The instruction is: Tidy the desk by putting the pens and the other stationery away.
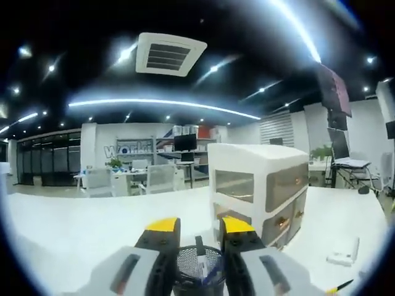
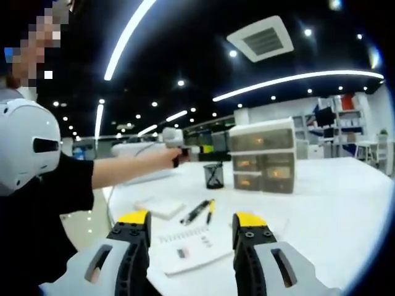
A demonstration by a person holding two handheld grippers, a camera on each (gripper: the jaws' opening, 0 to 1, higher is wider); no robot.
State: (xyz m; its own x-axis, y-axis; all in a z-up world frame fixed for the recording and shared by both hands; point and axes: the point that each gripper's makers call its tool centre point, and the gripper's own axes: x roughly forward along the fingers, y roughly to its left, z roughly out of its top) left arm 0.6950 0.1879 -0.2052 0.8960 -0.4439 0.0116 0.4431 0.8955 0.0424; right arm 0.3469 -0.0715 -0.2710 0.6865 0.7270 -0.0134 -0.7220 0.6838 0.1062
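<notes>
My left gripper hangs open right above a black mesh pen cup, with nothing between its yellow-tipped jaws. Pens stand in the cup, one with a dark cap. In the right gripper view the same cup stands by the drawer unit, and a person's hand holds the left gripper over it. My right gripper is open and empty above a white spiral notebook. Beyond the notebook lie a black pen and a yellow pen. A white pad lies to their left.
A white drawer unit with translucent drawers stands just right of the cup, also seen as the drawer unit. A small white box and a yellow-tipped pen lie on the white desk. The person's outstretched arm reaches in from the left.
</notes>
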